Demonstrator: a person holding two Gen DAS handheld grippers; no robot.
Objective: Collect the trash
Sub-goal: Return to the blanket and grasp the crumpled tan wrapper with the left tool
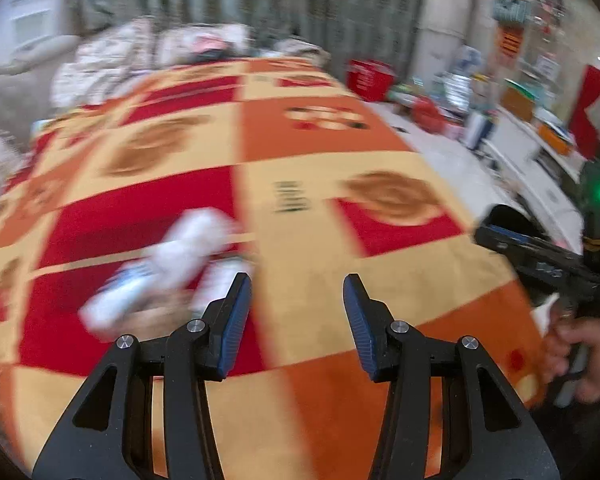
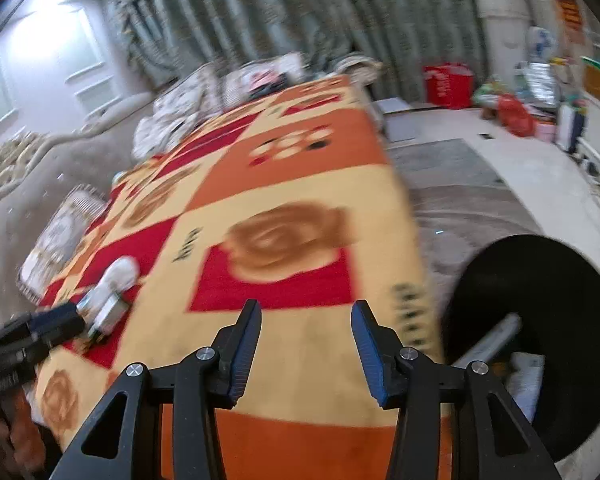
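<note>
L gripper (image 1: 297,300): jaws seen part-open, nothing btwn. R gripper (image 2: 306,326): jaws part-open, nothing held. White trash pile (image 1: 168,264), blurred, seen on patterned blanket (image 1: 320,240), just left of L fingers. Black bin (image 2: 540,340) beside bed, right.

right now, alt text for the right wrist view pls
The right gripper hangs open and empty over a bed with an orange, red and cream blanket. White trash lies on the blanket at left, close to the left gripper, and a black bin stands on the floor at right.
</note>
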